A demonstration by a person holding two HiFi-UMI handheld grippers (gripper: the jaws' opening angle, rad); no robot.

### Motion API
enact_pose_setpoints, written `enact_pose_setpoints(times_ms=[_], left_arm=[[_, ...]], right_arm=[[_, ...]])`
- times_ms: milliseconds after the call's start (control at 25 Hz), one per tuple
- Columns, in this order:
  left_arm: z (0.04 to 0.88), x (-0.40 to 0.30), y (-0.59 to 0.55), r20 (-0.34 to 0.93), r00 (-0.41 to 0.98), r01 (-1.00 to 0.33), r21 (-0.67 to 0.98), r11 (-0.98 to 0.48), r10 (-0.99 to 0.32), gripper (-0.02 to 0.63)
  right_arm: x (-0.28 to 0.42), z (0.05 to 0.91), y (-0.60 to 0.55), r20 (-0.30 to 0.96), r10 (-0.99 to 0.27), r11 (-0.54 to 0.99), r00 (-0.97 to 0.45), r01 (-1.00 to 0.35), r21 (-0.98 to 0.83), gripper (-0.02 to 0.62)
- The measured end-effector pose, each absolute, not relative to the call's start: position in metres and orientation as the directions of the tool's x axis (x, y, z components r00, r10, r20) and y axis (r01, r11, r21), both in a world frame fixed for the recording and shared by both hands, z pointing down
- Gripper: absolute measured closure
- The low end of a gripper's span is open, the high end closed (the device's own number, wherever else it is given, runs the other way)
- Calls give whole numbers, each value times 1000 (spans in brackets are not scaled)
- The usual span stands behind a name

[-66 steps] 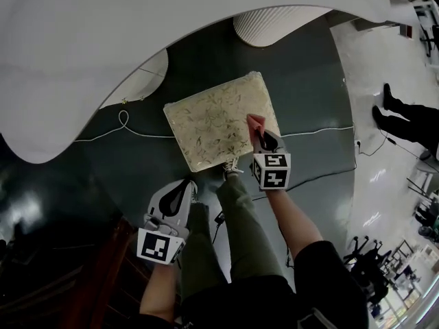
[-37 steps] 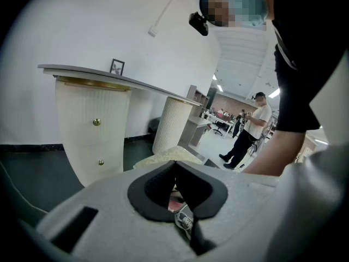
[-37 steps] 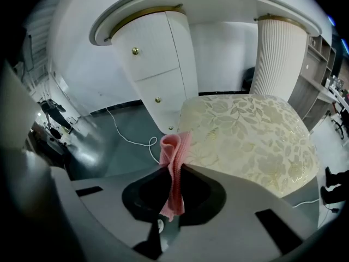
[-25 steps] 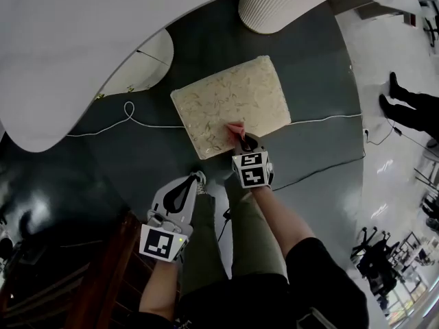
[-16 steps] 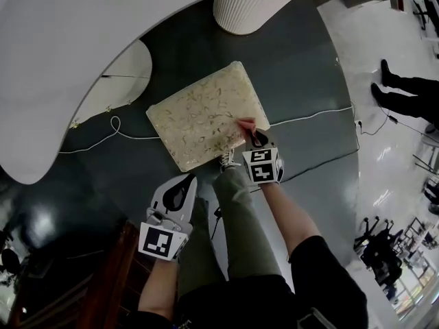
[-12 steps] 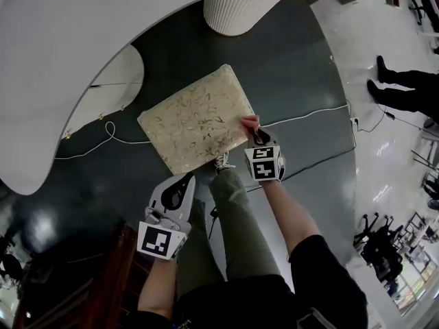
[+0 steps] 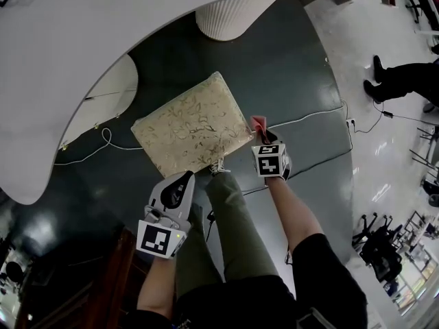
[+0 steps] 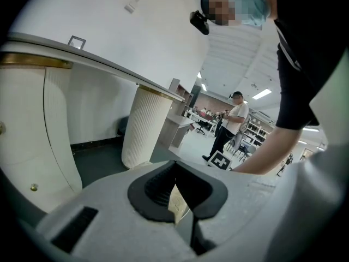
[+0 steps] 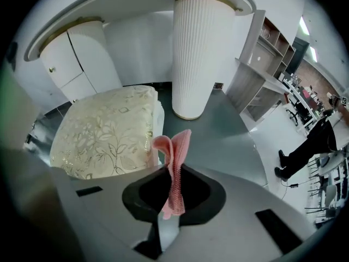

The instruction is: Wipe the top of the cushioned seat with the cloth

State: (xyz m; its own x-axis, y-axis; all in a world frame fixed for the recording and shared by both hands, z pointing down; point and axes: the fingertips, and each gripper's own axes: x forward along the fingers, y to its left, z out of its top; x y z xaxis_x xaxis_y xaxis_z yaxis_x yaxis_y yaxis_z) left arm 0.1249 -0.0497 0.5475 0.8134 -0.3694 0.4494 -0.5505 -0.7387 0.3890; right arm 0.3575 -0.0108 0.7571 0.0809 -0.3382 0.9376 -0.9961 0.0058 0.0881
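Your right gripper [image 7: 264, 137], clamped on the cloth [image 9: 175, 146], has come off the seat [image 7: 192, 122] top and now hangs just beside its right edge, so that stroke looks finished; your left gripper [image 7: 180, 185] waits closed and empty on the seat's near side.

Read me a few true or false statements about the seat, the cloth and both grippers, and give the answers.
The right gripper pinches a pink cloth. True.
The cloth lies spread on the cushioned seat. False: it stands up from the jaws, just off the seat's edge.
The left gripper grips the seat. False: its jaws are together on nothing.
A white cable crosses the floor beside the seat. True.
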Motion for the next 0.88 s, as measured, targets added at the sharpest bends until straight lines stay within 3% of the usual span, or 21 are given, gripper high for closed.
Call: enact_pose_setpoints(times_ms=[400, 880], left_arm=[[514, 99, -48, 420, 812, -557, 350, -753, -405, 589], [418, 48, -33, 343, 838, -515, 241, -822, -424, 589]], right_arm=[[288, 679, -29, 860, -511, 24, -22, -1000, -12, 569], [186, 494, -38, 646, -745, 51, -166, -980, -194, 569]])
